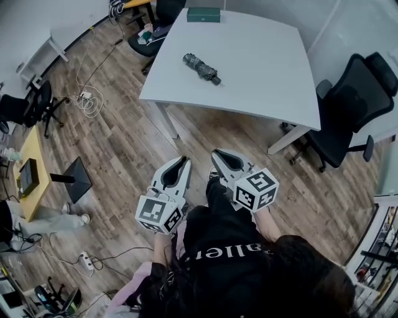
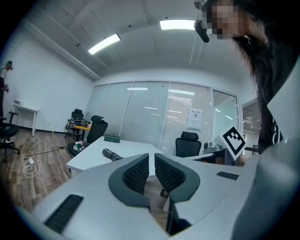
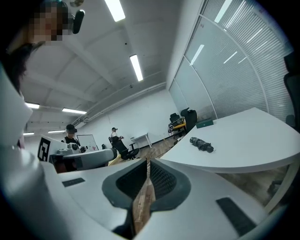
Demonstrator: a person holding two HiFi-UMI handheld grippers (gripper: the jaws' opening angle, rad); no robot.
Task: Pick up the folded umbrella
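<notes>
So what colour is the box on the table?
The box is dark green, clearest in the head view.

White left gripper [image 1: 185, 159], right gripper [image 1: 214, 152] with marker cubes [image 1: 257, 189]; black top [image 1: 217, 248].

A dark grey folded umbrella [image 1: 201, 68] [image 2: 111, 154] [image 3: 201, 144], short and stubby with crumpled fabric wrapped round its shaft, lies on its side on the white rectangular table [image 1: 261, 74]. It rests untouched near the tabletop's middle, set diagonally. In the head view its black handle end points toward the lower right.
</notes>
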